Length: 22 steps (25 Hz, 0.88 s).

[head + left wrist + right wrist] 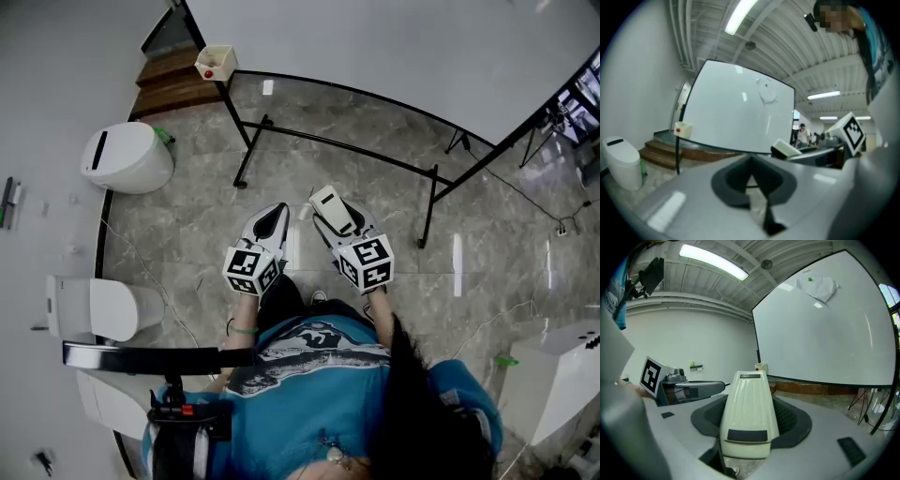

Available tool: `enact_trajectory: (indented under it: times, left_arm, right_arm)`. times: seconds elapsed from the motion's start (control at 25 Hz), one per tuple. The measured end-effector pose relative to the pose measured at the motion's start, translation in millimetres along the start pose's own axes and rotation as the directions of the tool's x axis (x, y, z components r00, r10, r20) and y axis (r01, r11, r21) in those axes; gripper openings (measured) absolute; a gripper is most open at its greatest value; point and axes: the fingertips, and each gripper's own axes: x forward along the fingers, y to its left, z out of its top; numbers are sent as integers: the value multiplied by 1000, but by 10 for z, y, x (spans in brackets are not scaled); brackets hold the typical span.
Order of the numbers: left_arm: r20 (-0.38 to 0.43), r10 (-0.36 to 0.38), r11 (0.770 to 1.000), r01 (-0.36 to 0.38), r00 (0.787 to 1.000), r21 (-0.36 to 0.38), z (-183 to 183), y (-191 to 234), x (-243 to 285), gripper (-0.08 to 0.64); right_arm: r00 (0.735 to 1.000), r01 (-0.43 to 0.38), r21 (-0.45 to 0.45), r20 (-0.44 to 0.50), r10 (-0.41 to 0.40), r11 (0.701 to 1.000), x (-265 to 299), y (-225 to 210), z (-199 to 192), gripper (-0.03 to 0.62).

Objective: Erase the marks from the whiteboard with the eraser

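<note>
Grey marble floor (375, 202) between me and the whiteboard (394, 47) on its black stand (337, 145), white bin (127, 157) at left; my right gripper (330, 208) clamps the eraser (749, 408), left gripper (274, 216) jaws closed on nothing.

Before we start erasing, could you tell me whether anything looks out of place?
A pale sheet hangs askew near the top of the whiteboard, pinned by a small green dot. No pen marks show from here. Nothing else stands out.
</note>
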Motion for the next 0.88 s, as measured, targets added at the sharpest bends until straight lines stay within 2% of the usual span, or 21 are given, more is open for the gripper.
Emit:
enact_trajectory:
  times: [0.28,0.48,0.68,0.88]
  left_arm:
    - [-11,12,1000,-12,1000,3,52,303,197,5]
    - [-3,9,1000,-9,1000,1,65,458,224,5]
    - [5,-31,999,31,1000,-7,113,776,458,5]
    - [-5,-87,996,87,996,12,308,1300,776,5]
  right_arm:
    - [999,-43,1,-29,43,999,393,-22,19,262]
    - [999,-46,-23,-12,46,999,523,7,79,262]
    - [1000,-2,-49,-20,1,999,882,-91,210,262]
    - [997,73,-77,-13,-74,994,1404,-195,454,262]
